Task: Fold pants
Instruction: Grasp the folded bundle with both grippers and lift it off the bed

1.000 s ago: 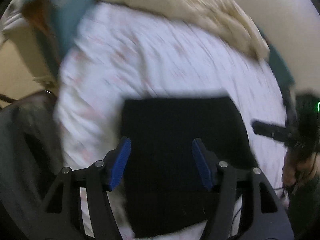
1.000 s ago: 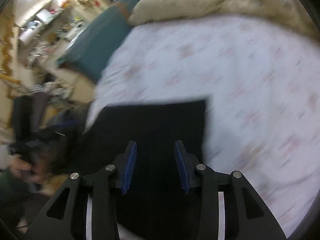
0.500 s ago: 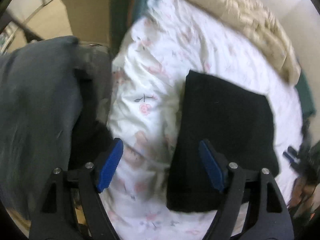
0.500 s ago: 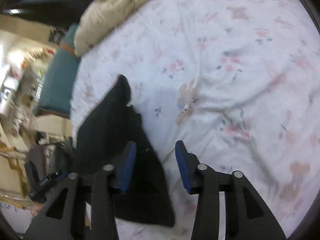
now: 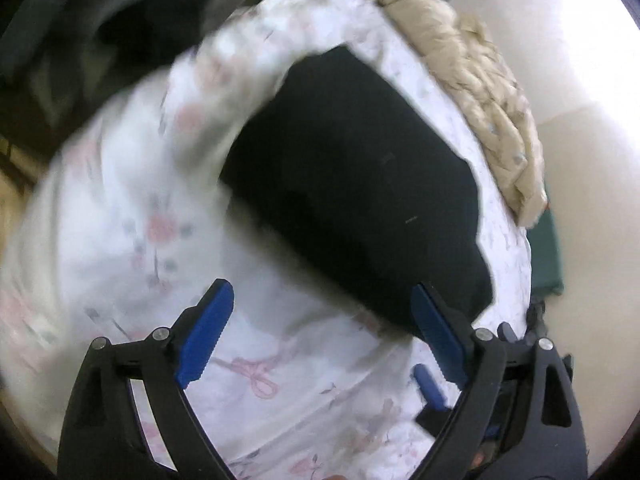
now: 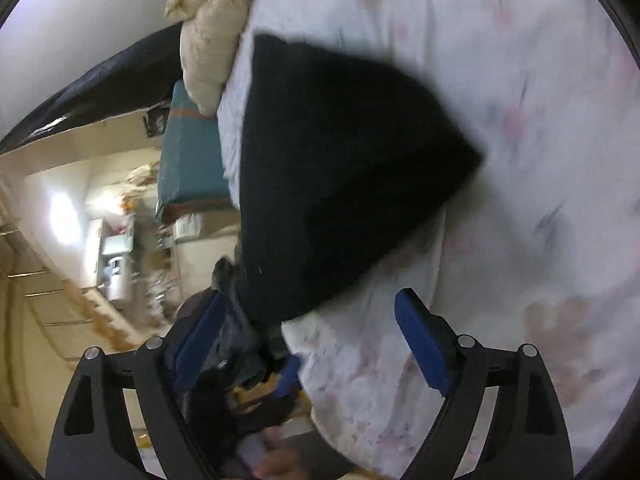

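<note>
From the left wrist, the left gripper (image 5: 322, 330) has just been opening and stands released with nothing between its pads; the folded black pants (image 5: 356, 184) lie ahead on the bed (image 5: 132, 240), looking soft, light and limp, best pinched at a corner or edge. From the right wrist, the right gripper (image 6: 310, 340) has likewise just opened empty, the pants (image 6: 340, 176) just ahead; through the blur, no container seems to show.

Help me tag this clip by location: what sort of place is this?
Most likely a bedroom in a home: a bed with a floral sheet, a rumpled beige comforter, folded black pants on the sheet.
</note>
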Demonstrator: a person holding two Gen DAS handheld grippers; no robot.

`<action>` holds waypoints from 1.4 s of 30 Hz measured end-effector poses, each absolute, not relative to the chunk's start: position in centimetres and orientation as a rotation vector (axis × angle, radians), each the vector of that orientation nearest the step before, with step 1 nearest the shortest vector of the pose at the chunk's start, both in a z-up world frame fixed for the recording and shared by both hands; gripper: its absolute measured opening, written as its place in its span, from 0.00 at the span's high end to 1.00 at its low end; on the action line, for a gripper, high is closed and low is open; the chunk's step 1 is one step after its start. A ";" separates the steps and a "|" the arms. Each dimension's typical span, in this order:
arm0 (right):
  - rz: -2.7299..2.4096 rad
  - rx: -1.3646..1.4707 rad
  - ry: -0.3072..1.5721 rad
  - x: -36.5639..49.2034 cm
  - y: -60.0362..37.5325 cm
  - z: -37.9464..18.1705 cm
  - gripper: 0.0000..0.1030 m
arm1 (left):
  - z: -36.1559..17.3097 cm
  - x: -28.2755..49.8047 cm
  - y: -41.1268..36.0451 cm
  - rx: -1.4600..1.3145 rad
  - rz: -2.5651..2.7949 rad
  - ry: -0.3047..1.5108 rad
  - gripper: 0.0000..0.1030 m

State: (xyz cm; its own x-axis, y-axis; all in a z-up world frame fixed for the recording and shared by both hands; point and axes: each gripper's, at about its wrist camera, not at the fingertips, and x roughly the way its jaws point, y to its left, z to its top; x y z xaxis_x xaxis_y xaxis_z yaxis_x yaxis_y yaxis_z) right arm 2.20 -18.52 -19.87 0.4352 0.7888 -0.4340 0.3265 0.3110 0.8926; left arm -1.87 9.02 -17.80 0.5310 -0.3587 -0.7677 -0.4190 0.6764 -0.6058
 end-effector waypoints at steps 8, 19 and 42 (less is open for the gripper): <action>0.486 1.323 1.079 5.1 -16.9 -23.0 0.14 | -20.6 0.7 9.2 -0.966 -0.027 1.002 0.14; 0.478 1.400 1.009 7.1 -15.2 -25.9 0.14 | -22.2 4.6 9.0 -1.012 0.001 1.009 0.09; 0.311 1.358 0.769 8.5 -20.4 -21.0 0.76 | -20.1 6.2 14.5 -1.227 0.010 0.780 0.72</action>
